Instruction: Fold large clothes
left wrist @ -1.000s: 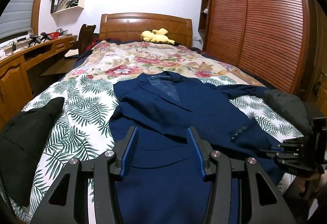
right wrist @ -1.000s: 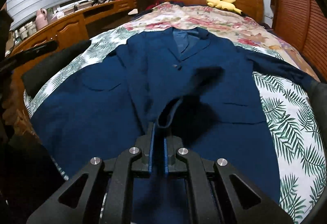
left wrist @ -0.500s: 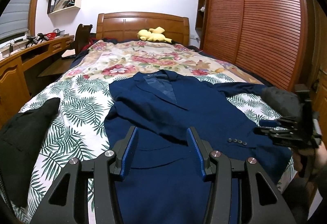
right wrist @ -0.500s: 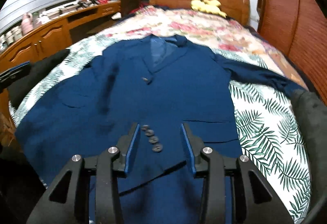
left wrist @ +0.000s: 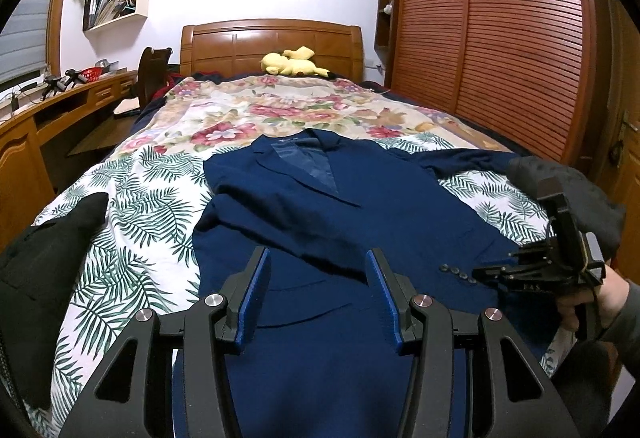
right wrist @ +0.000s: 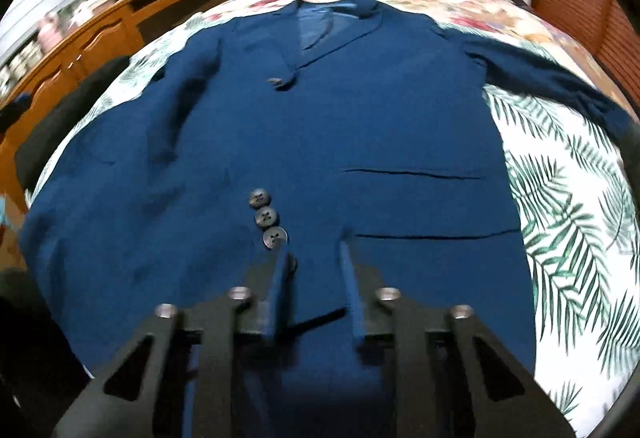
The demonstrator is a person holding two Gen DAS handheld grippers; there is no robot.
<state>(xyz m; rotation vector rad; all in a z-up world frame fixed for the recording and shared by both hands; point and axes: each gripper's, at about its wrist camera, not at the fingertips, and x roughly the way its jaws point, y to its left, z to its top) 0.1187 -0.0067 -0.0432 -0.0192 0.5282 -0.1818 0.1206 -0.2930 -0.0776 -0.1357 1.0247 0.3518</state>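
A navy blue suit jacket (left wrist: 360, 206) lies face up on the bed, collar toward the headboard. Its left sleeve is folded across the front, with the cuff buttons (right wrist: 266, 216) near the lower middle. Its other sleeve (right wrist: 548, 78) stretches out to the right. My left gripper (left wrist: 318, 258) is open and empty above the jacket's lower hem. My right gripper (right wrist: 314, 252) is open and empty, just behind the folded cuff; it also shows at the right of the left wrist view (left wrist: 488, 272).
The bed has a palm-leaf sheet (left wrist: 132, 222) and a floral quilt (left wrist: 280, 106). A black garment (left wrist: 44, 262) lies at the left edge, a dark grey one (left wrist: 568, 186) at the right. A wooden desk (left wrist: 24, 134) stands left, a wardrobe (left wrist: 500, 38) right, a yellow plush (left wrist: 292, 63) by the headboard.
My right gripper let go of the sleeve cuff, which now lies flat across the jacket front, and has moved closer over it. My left gripper has stayed open and drifted slightly.
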